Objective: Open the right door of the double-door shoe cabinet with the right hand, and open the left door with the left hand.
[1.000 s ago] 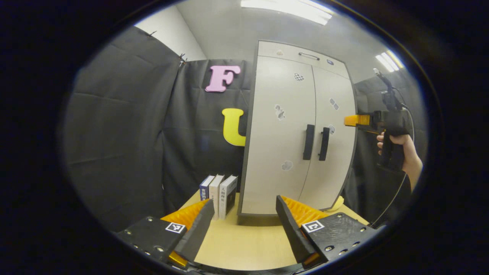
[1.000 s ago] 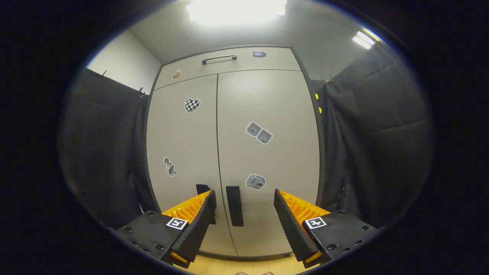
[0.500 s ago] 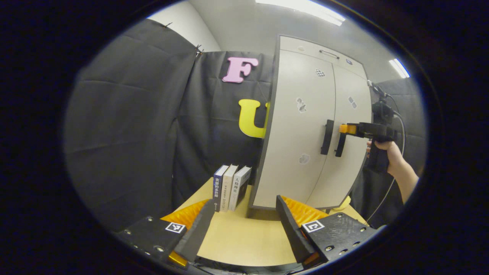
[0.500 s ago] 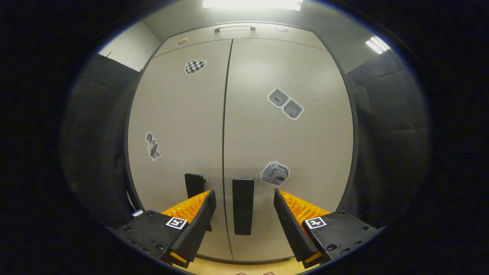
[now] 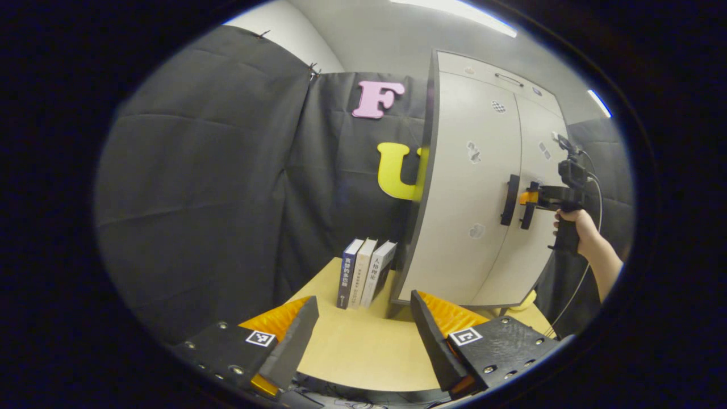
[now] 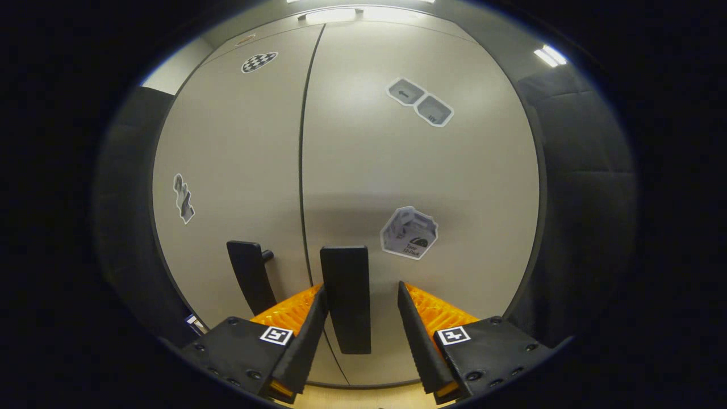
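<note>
Cabinet front (image 6: 397, 159), right handle (image 6: 345, 295) between right tool (image 6: 359, 295)

One shoe cabinet (image 5: 471, 187), two doors: left door (image 6: 227, 165), right door (image 6: 420, 170). Two black door handles: left handle (image 6: 250, 281), right handle (image 6: 346, 298). One top drawer (image 5: 500, 71). Three books (image 5: 366, 272) upright on one table (image 5: 363, 352), left of cabinet. Two grippers: left gripper (image 5: 363, 341), right gripper (image 6: 359, 335). One hand (image 5: 575, 222), far right.

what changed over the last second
The right gripper closed in on the cabinet until the right door handle sits between its open fingers, not yet clamped. The left gripper swung left, open, over the table. Both doors stayed shut.
</note>
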Tool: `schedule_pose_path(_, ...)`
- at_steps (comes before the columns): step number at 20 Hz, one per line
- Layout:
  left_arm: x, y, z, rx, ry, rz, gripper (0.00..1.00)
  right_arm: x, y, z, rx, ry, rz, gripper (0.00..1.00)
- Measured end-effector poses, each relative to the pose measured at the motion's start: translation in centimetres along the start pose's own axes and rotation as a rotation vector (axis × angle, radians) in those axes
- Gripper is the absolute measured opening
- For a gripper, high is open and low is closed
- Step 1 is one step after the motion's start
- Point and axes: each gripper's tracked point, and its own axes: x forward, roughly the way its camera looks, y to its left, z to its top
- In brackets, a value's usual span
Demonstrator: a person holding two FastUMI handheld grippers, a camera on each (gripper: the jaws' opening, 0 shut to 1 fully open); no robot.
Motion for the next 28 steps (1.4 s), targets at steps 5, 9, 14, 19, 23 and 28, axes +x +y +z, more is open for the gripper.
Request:
schedule_pose_path(5, -0.5, 0.1, -0.1, 0.003, 0.008, 0.010, 0.95, 0.3, 0.8, -0.2, 0.014, 0.003, 0.019, 0.38)
schedule_pose_path(9, -0.9, 0.2, -0.2, 0.034, 0.009, 0.016, 0.95, 0.3, 0.9, -0.2, 0.032, -0.007, 0.052, 0.19)
schedule_pose_path(14, -1.1, -0.5, -0.3, 0.044, 0.022, -0.005, 0.94, -0.2, 0.9, -0.3, -0.004, -0.006, 0.098, 0.06)
schedule_pose_path(19, -1.3, -1.6, -0.5, 0.046, 0.029, -0.040, 0.94, -1.7, 0.9, -0.6, -0.010, -0.008, 0.141, 0.06)
schedule_pose_path(23, -1.5, -2.4, -0.7, 0.057, 0.036, -0.072, 0.94, -4.1, 0.1, -1.0, -0.017, -0.020, 0.196, 0.06)
schedule_pose_path(28, -1.4, -2.6, -0.7, 0.080, 0.038, -0.094, 0.94, -6.5, -0.9, -1.2, -0.017, -0.026, 0.221, 0.06)
